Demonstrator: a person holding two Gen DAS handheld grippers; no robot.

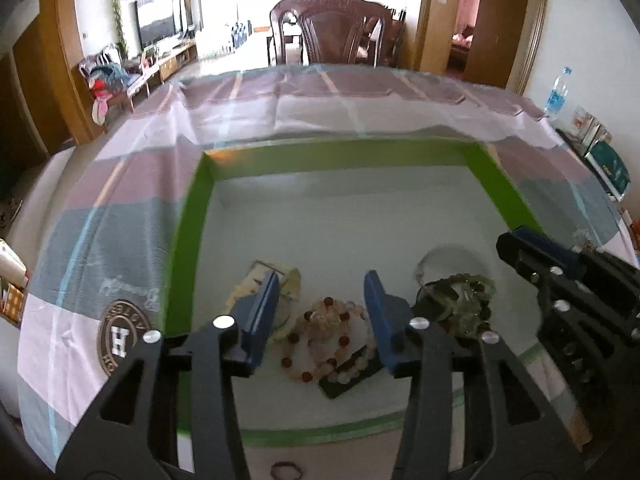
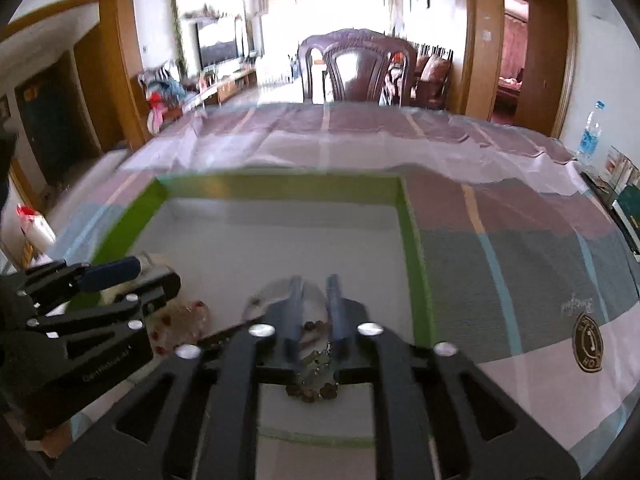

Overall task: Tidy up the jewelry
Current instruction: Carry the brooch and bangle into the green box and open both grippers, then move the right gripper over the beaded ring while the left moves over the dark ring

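Striped tablecloth (image 1: 120, 216), green-rimmed tray (image 1: 188, 232), wooden chair (image 1: 336, 28)

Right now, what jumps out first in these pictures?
The bright green-walled tray on the checked tablecloth. Inside it, near the front, lie a pink-and-red bead bracelet between the left hand-held gripper blue fingers and a dark greenish bead bracelet beside it.
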